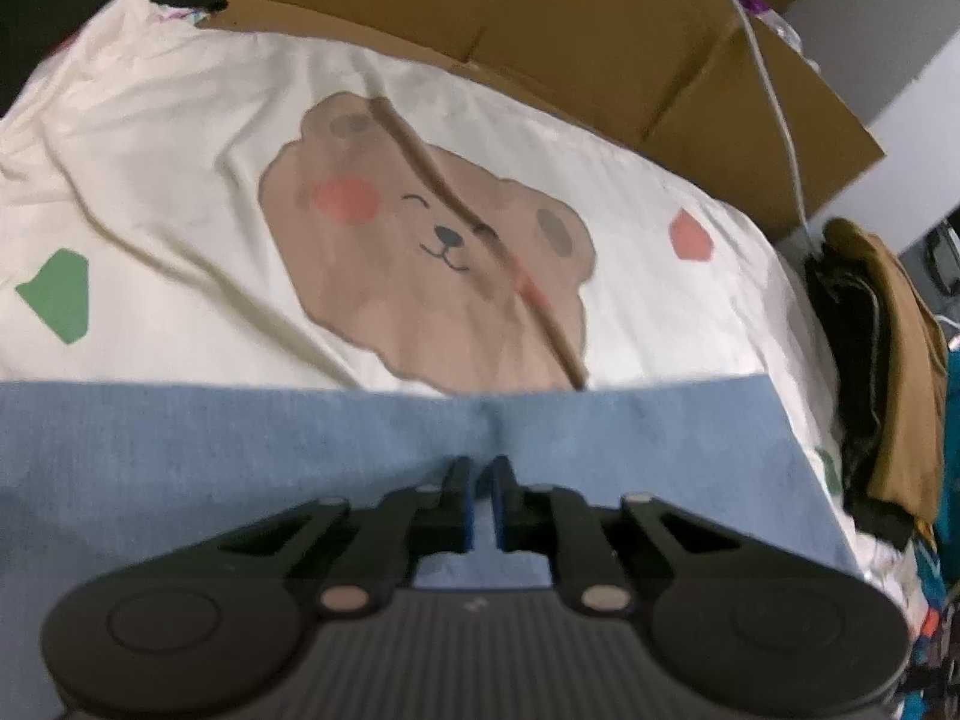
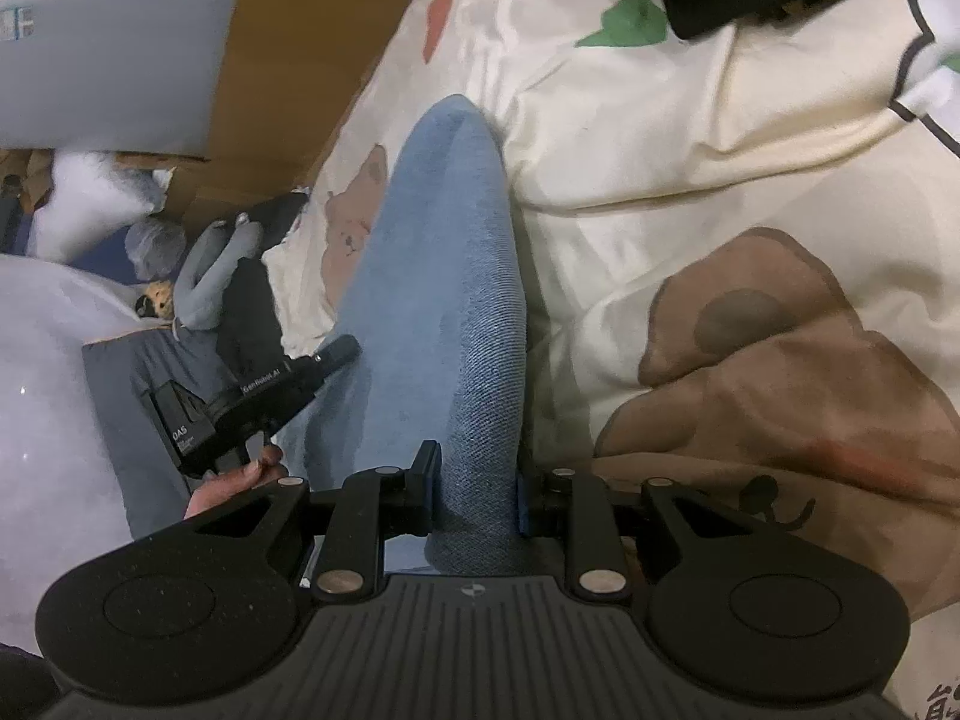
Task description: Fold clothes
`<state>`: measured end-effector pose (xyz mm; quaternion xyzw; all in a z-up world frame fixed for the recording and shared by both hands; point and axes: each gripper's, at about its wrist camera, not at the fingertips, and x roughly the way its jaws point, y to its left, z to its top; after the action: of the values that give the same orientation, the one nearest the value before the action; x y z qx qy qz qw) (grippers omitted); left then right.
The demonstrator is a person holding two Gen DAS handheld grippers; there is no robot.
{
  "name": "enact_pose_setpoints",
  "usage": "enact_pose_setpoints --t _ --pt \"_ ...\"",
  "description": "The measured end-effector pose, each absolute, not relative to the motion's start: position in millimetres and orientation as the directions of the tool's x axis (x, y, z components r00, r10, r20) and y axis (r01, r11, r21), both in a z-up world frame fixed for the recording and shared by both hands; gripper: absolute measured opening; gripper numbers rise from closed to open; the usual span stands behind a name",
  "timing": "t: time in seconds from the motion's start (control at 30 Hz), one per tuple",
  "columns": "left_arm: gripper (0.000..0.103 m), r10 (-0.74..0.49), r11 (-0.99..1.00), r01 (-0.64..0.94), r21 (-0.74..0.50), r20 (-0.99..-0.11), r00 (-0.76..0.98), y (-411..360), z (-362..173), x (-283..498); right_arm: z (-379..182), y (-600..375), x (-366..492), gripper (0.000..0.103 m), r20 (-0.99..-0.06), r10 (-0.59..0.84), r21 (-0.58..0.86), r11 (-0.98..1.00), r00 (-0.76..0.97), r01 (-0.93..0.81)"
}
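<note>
Nearest the lens, the left gripper (image 1: pixel 480 468) is seen with jaws pinched almost together on a thin edge of the blue denim garment (image 1: pixel 300 450); a small pucker in the cloth just ahead of the tips suggests it is nipped there. Right gripper (image 2: pixel 477 486) is clamped narrow around a thick rolled or folded ridge of the same denim, pads pressed on both flanks. Judged purpose: one end is anchored by each gripper so the fold can be carried or laid without slipping. The denim is spread over the bear-print sheet (image 1: pixel 180 150), covering its near part, with the bear face (image 1: pixel 432 234) just beyond the denim edge. Right of the sheet, a stack of folded dark and brown clothes (image 1: pixel 888 372) is parked, probably finished items. Beyond the sheet, cardboard boxes (image 1: pixel 600 30) are stood open; contents cannot be told. In the right wrist view, the person's hand (image 2: pixel 240 480) on the left tool is seen left of the denim ridge.
</note>
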<state>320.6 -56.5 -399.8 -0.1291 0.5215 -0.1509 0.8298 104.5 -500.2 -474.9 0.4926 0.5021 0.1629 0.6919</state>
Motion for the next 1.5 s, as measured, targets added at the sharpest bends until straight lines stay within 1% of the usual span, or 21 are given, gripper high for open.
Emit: enact_pose_setpoints --t 0.03,0.23,0.37,0.43,0.57,0.9,1.27,1.33,1.37,1.4,1.5 --pt "0.003 -0.381 0.923 0.111 -0.369 -0.828 0.411 -57 -401 324 -475 -500 105 0.025 -0.538 0.719 0.843 0.463 0.441 0.273" --pt "0.002 -0.363 0.931 0.118 -0.346 -0.832 0.419 -61 -400 322 -474 -499 107 0.026 -0.551 0.697 0.834 0.47 0.46 0.287" --pt "0.002 -0.387 0.921 0.105 -0.376 -0.846 0.367 -55 -400 300 -474 -502 102 0.027 -0.541 0.661 0.841 0.445 0.521 0.308" --pt "0.002 -0.394 0.919 0.129 -0.373 -0.851 0.348 -56 -398 285 -474 -502 102 0.027 -0.533 0.652 0.846 0.432 0.54 0.314" --pt "0.002 -0.403 0.914 0.174 -0.366 -0.868 0.291 -58 -393 260 -474 -499 108 0.034 -0.517 0.654 0.855 0.423 0.552 0.3" --pt "0.003 -0.43 0.896 0.212 -0.39 -0.881 0.196 -54 -386 225 -472 -491 120 0.034 -0.516 0.648 0.855 0.435 0.56 0.283" --pt "0.003 -0.462 0.862 0.273 -0.428 -0.883 0.075 -57 -386 199 -477 -488 132 0.034 -0.549 0.616 0.832 0.468 0.565 0.299" --pt "0.003 -0.465 0.857 0.285 -0.429 -0.883 0.067 -55 -386 194 -477 -486 135 0.029 -0.557 0.607 0.826 0.474 0.567 0.304" --pt "0.003 -0.467 0.854 0.291 -0.431 -0.882 0.067 -54 -386 194 -475 -485 136 0.016 -0.565 0.602 0.82 0.486 0.563 0.302" --pt "0.003 -0.47 0.853 0.292 -0.433 -0.88 0.068 -54 -387 194 -474 -484 138 0.009 -0.574 0.598 0.813 0.499 0.56 0.3" --pt "0.003 -0.472 0.854 0.289 -0.433 -0.878 0.079 -54 -390 192 -465 -481 142 0.008 -0.585 0.596 0.801 0.529 0.55 0.28"
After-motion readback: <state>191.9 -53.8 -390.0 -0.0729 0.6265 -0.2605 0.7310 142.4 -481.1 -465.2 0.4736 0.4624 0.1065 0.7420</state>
